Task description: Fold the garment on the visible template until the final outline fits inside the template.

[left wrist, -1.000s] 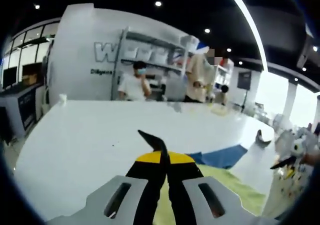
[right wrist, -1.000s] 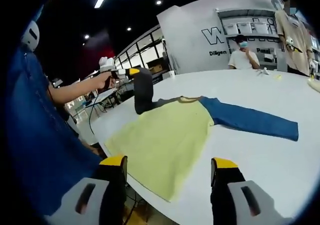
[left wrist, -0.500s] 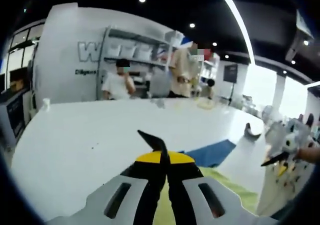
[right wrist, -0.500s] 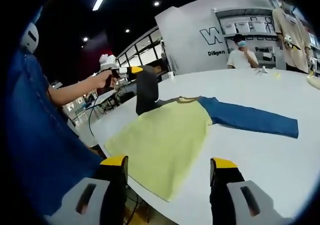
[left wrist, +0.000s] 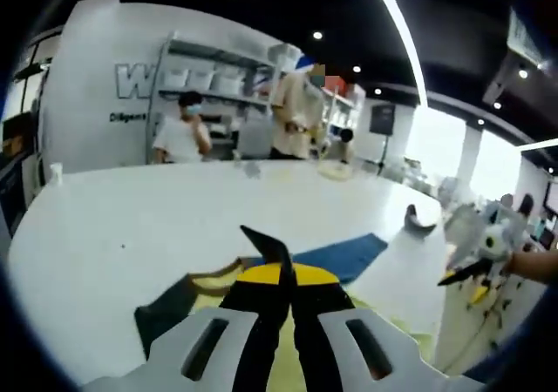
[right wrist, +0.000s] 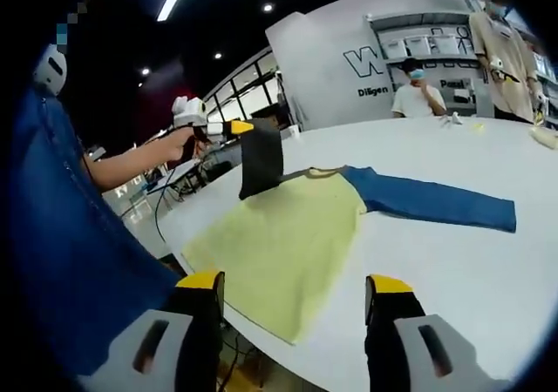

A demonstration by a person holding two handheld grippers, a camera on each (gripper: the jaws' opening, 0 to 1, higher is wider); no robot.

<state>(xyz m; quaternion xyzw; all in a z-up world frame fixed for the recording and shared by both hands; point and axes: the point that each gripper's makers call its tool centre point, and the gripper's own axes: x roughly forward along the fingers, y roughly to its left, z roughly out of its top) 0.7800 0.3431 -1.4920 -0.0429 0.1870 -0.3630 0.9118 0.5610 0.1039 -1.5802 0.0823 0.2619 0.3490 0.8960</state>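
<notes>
A yellow shirt body (right wrist: 288,235) lies flat on the white table (right wrist: 488,261), with one blue sleeve (right wrist: 427,202) stretched out to the right. The other sleeve (right wrist: 260,157), dark, hangs lifted off the table from my left gripper (right wrist: 237,128), which is shut on its end. In the left gripper view my left gripper (left wrist: 286,274) has its jaws together, with the dark sleeve (left wrist: 170,300) below it, the yellow body (left wrist: 388,327) beside it and the blue sleeve (left wrist: 340,257) beyond. My right gripper (right wrist: 295,280) stands open over the table's near edge, holding nothing, and appears as the right gripper (left wrist: 466,274) at the right.
A person in blue (right wrist: 61,235) stands at the left, close to the table's edge. Two people (left wrist: 183,135) stand by white shelves (left wrist: 235,78) behind the table. Small items (right wrist: 462,124) lie at the far side, and a dark object (left wrist: 418,222) sits near the right edge.
My left gripper has raised the dark sleeve a little and turned, so the sleeve now hangs flatter and shows under its jaws. The right gripper has barely moved.
</notes>
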